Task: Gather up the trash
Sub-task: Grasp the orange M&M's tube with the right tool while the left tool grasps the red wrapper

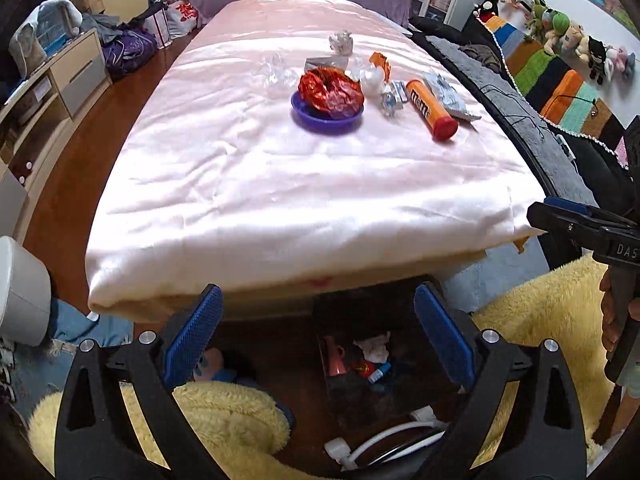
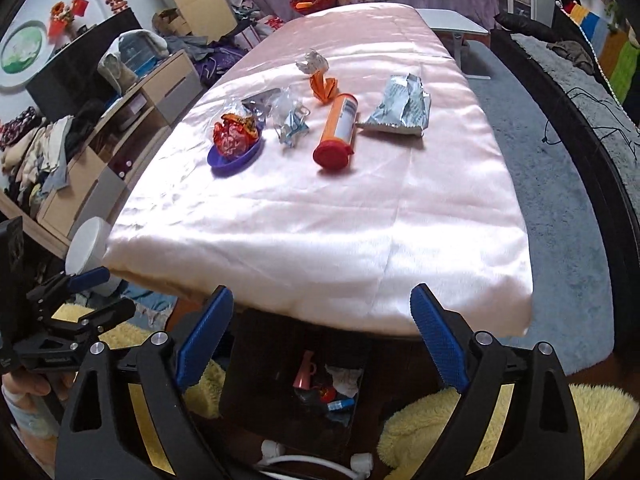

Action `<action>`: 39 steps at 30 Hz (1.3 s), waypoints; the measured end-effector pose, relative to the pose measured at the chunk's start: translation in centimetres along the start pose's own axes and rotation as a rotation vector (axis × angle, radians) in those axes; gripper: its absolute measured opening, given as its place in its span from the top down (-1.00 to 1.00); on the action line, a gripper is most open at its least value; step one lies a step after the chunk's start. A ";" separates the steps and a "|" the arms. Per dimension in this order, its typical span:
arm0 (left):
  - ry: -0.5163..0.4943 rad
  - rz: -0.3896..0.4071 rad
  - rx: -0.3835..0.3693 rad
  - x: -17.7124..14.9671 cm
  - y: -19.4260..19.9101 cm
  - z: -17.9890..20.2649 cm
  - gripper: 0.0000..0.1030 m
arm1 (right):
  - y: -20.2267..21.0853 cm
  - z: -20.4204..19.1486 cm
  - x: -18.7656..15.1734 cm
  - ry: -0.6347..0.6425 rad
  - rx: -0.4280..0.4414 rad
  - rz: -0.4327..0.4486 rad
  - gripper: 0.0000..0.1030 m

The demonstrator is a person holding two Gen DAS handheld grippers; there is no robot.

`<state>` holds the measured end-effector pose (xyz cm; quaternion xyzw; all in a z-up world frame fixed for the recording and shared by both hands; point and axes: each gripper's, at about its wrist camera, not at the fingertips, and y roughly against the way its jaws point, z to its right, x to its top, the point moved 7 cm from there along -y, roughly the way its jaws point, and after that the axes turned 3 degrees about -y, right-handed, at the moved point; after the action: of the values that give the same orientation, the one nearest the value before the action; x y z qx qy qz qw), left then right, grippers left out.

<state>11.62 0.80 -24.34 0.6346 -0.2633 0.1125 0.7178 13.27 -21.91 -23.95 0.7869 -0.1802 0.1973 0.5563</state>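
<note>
Both tongs, left tongs and right tongs, are spread wide with nothing in them, hanging over the bin. The M&M tube lies up ahead on the counter, long axis pointing roughly away. I'd say the right one's closer.

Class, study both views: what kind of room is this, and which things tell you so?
Probably a lived-in bedroom or family room at home: a row of plush toys on a striped crocheted blanket, a clothes-strewn low cabinet, and a pink cloth-covered table.

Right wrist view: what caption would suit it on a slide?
Open right gripper above a dark bin, facing wrappers and an orange tube on the pink-covered table.
</note>
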 end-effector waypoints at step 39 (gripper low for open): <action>-0.034 -0.020 -0.015 17.6 -11.6 -0.3 -0.39 | -9.5 -0.1 11.2 0.051 -0.006 0.020 -0.15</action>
<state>32.14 -3.87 -25.04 0.6334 -0.2700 0.0926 0.7192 27.68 -19.57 -25.83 0.7782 -0.1743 0.2224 0.5609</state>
